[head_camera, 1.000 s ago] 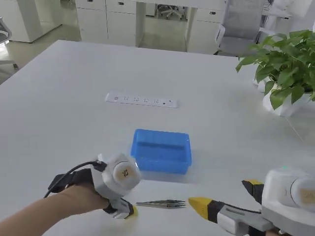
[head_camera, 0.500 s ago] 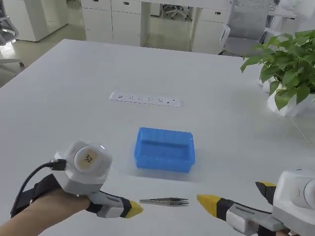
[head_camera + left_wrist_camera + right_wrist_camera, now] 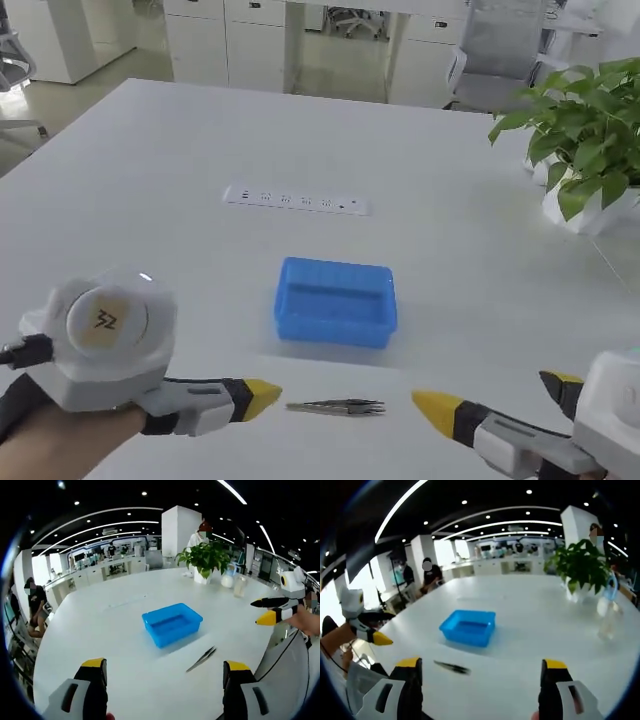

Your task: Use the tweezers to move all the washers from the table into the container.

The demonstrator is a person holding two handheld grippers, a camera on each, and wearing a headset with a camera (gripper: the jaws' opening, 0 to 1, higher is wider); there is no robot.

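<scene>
Head view is showing tweezers (image 3: 335,406) lying flat before the blue container (image 3: 335,333), pinching nothing; left gripper (image 3: 164,666) and right gripper (image 3: 492,393), both gaping, are risking skidding them.

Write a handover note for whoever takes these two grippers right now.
Left gripper: open, holding nothing, just left of the tweezers.
Right gripper: open, holding nothing, just right of them.
Tweezers lie flat and untouched on the white table, on the near side of the blue container.
Washers: too small to make out, on the table or in the container.
Done: nothing I can confirm.
Left: pick up the tweezers, then move every washer into the container.
</scene>
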